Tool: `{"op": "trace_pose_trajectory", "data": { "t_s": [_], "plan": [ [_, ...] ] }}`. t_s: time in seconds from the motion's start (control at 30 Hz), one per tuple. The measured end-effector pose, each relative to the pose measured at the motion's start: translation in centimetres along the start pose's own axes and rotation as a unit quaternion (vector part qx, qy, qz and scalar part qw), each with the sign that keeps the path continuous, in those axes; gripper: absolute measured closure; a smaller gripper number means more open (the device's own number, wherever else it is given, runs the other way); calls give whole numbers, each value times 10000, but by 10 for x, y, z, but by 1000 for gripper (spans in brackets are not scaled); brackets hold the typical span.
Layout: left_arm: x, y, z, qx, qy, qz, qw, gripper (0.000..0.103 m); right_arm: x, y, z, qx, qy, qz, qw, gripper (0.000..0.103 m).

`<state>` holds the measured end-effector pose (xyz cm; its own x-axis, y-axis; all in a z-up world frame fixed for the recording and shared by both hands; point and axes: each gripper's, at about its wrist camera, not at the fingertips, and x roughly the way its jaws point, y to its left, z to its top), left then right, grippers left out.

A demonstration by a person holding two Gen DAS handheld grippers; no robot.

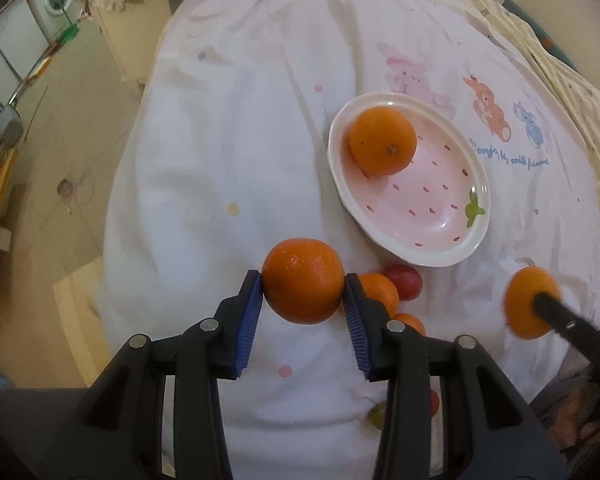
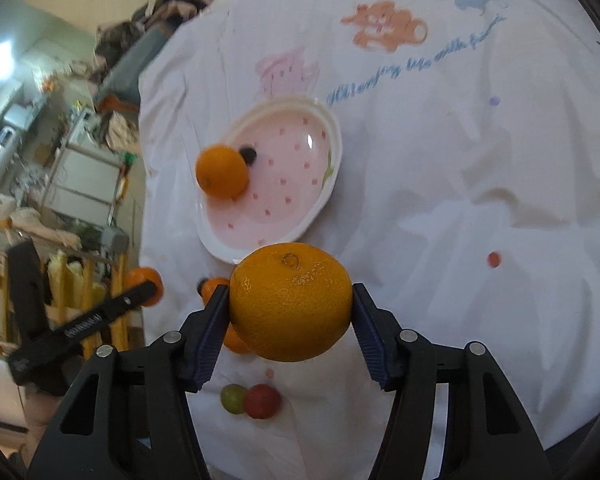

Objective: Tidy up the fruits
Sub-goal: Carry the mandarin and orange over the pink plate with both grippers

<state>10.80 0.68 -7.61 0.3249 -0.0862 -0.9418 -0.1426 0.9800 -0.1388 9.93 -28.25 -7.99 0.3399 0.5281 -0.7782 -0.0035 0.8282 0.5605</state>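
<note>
Two oranges held: one per gripper, each lifted clear of the cloth.
Left orange [image 1: 303,280]: deep orange, pinched between the blue pads of the left gripper [image 1: 304,294]; fingers closed onto its sides, narrow gap filled by the fruit.
Right orange [image 2: 291,301]: paler and bigger, stem scar up, squeezed between the pads of the right gripper [image 2: 291,312]; fingers set about halfway apart, both touching the peel.
Third orange [image 1: 382,141]: lies in the plate, against its far-left rim as the left wrist view shows it.
Plate [image 1: 466,246]: oval, cream rim, pink inside with dark pink specks and a green leaf mark — sits on the cloth beyond both grippers.
Loose fruit: a small orange [image 1: 380,290] and a red fruit [image 1: 404,280] just beside it, near the plate's near edge; another small orange [image 1: 412,322] partly hidden behind the left fingers.
Nearer fruit: a green grape [image 2: 233,398] touching a red one [image 2: 262,400], below the right orange.
Cloth [image 1: 228,140]: white, wrinkled, printed with cartoon animals, blue script and pastel dots; covers the counter.
Background: a washing machine [image 1: 54,0] stands on the floor far left — blurred.
</note>
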Motion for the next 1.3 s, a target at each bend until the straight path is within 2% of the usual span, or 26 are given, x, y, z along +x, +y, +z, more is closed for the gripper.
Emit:
{"op": "trace_pose_trajectory", "data": {
  "t_s": [0.33, 0.53, 0.9, 1.1, 1.3],
  "plan": [
    [-25, -9, 11, 129, -320, -45, 9994, 67, -41, 17, 28, -320, -865, 246, 9954, 41],
    [-37, -26, 27, 407, -444, -20, 9982, 67, -46, 29, 49, -619, -1111, 308, 9914, 41],
    [-35, -48, 73, 688, -574, 62, 9960, 66, -30, 32, 87, -802, -1100, 242, 9904, 41],
    [-22, -57, 95, 771, -569, 128, 9953, 66, -11, 28, 108, -827, -933, 173, 9920, 41],
    [1, -56, 107, 695, -432, 87, 9966, 66, 24, 26, 125, -841, -582, 125, 9947, 41]
  ]
}}
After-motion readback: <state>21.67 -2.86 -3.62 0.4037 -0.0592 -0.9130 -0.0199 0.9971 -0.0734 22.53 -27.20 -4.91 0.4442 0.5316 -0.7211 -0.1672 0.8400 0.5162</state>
